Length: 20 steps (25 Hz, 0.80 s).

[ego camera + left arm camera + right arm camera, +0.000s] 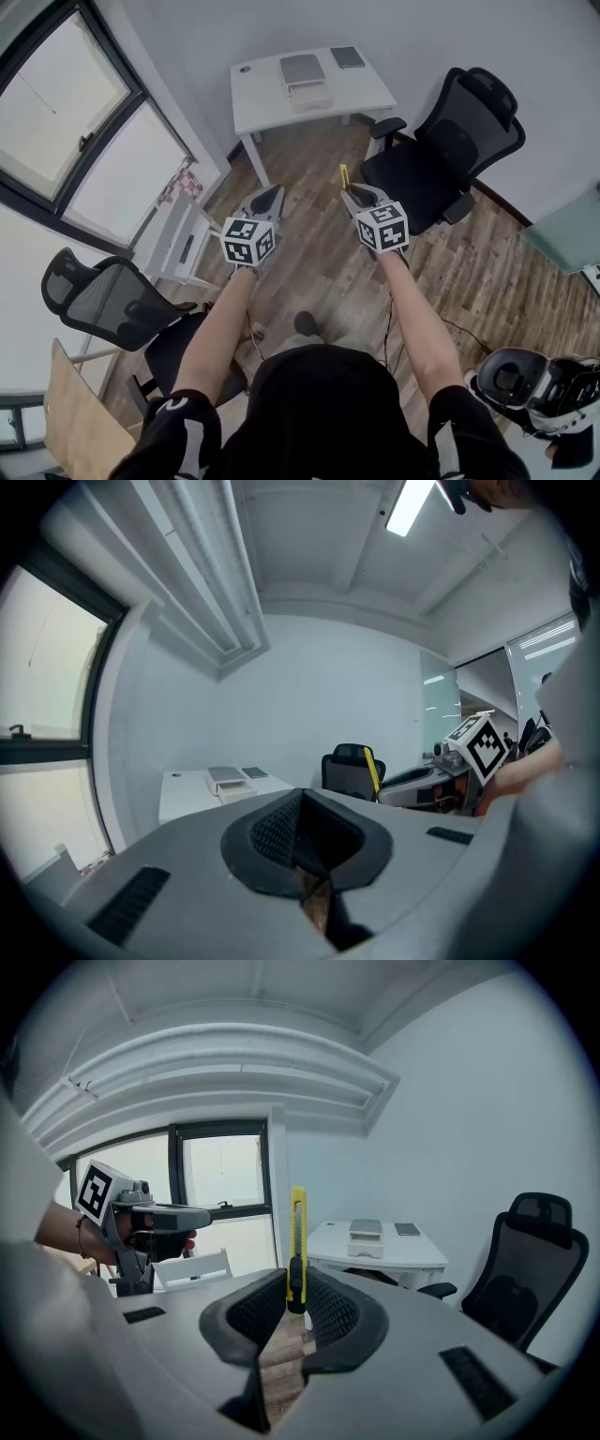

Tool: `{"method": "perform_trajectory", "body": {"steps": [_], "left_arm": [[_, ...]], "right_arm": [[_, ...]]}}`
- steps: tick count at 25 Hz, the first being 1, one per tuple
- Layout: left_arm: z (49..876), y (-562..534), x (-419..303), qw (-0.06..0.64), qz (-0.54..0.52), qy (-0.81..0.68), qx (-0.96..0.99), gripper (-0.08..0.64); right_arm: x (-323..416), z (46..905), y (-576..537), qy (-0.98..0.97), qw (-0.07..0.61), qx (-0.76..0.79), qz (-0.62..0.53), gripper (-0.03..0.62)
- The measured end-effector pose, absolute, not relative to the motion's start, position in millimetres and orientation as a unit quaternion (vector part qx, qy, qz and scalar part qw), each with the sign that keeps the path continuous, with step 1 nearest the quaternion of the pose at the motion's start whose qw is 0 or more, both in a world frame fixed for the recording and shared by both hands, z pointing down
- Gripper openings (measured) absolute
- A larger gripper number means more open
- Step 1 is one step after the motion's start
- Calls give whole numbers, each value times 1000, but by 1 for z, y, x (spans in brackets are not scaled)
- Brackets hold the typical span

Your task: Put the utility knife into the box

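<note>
Standing over the brown wood-plank floor (309, 281), I faced the white rectangular desk (267, 98) against the pale wall. A black mesh office chair (441, 159) stood just to the right of that desk, and a second black mesh chair (112, 300) was at my left, under the big dark-framed window (84, 122). On the desk top sat the low white box with a grey top (305, 82), with a flat dark rectangular thing (348, 57) beside it, nearer the wall.

I held both tools out in front of me at about the same height, near each other but apart. My left gripper (272, 195) had its grey jaws pressed together, the black ribbed pads meeting at the tip with nothing between them. My right gripper (352, 192) was pinching the slim yellow plastic utility knife (344, 175) by its dark lower end.

The knife was in the air, well apart from the box. Its long axis ran in line with the right gripper's jaws, so most of the yellow body stuck out past the tips. It stood upright in the right gripper view (297, 1241). From my head it pointed forward, toward the desk and the box. I couldn't tell whether any blade was out.
</note>
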<state>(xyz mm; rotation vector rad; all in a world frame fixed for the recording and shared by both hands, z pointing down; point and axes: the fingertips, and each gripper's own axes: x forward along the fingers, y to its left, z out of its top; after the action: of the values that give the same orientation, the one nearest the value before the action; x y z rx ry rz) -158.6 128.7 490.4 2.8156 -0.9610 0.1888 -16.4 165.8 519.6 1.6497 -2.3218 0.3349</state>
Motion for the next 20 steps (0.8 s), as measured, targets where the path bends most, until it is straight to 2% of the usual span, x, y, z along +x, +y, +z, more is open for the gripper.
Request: {"method": "perform_trajectory", "body": {"steps": [8, 20], "left_arm": [[499, 108, -152, 83, 71, -311, 944, 26], [512, 54, -104, 87, 92, -325, 937, 25]], "right_arm": [[-12, 526, 147, -796, 137, 577, 119, 78], [47, 535, 87, -804, 129, 567, 128, 78]]}}
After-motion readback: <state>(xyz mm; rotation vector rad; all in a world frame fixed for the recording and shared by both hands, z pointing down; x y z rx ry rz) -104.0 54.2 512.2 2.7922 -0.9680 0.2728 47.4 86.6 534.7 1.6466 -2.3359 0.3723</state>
